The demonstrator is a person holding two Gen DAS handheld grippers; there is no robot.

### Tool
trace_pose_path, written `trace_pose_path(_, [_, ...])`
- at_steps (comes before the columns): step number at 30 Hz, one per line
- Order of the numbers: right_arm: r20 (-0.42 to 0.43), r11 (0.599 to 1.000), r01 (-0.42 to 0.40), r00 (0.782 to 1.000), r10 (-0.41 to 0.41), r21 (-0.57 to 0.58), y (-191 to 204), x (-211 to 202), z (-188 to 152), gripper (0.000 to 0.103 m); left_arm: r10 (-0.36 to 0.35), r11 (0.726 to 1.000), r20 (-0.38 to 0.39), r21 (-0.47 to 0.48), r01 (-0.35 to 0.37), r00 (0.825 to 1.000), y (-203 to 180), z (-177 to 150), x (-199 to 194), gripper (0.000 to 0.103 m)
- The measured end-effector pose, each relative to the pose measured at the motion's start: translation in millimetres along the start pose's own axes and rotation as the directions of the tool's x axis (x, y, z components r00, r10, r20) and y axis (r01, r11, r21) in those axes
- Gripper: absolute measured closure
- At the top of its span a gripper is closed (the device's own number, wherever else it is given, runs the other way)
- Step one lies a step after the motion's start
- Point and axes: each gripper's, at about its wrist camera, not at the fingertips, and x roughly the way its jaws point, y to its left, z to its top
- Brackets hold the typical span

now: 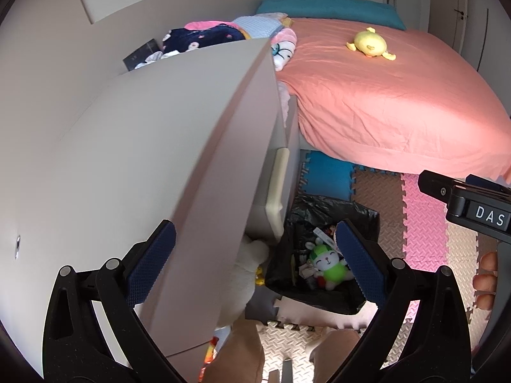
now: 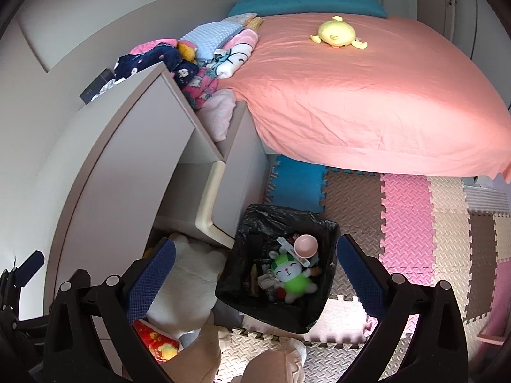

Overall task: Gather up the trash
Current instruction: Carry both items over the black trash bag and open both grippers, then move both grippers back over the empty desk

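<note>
"DAS" reads on my right gripper (image 1: pixel 472 206), both grippers spread wide and empty, left gripper (image 1: pixel 255 263) above the black-lined bin (image 2: pixel 325 290) holding a green bunny toy (image 2: pixel 292 276) and pink cup (image 2: pixel 305 245).

We lose white plush (image 1: pixel 252 261) mostly behind counter (image 1: pixel 179 166) edge. Left gripper's right finger (image 1: pixel 357 261) covers part of bin (image 1: pixel 322 300). Items under green bunny (image 2: pixel 292 276) too jumbled to name. Right gripper (image 1: pixel 472 204) cut by frame edge.
</note>
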Motion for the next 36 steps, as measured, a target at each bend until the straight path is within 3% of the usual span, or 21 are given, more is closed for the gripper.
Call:
trace_pose_path(18, [0.034,0.984,-0.081,0.996,0.088,-0.161,96,-26,1,0.003,0.047,0.986,0.032,-0.165,-0.041,0.998,92,-19,-33,0.006])
trace_pose_path(26, [0.016,0.950,-0.151,0.987,0.161,-0.272,164,-36,-13,0.003,0.084,0.959,0.022,-0.275,-0.074,0.996,150,-49,-47,0.006])
trace_pose_path(36, [-0.037,0.886,-0.228,0.972,0.233,-0.403,261,-41,-48,0.003,0.163,0.905,-0.030,-0.394,-0.161,0.986,227,-101,-66,0.006])
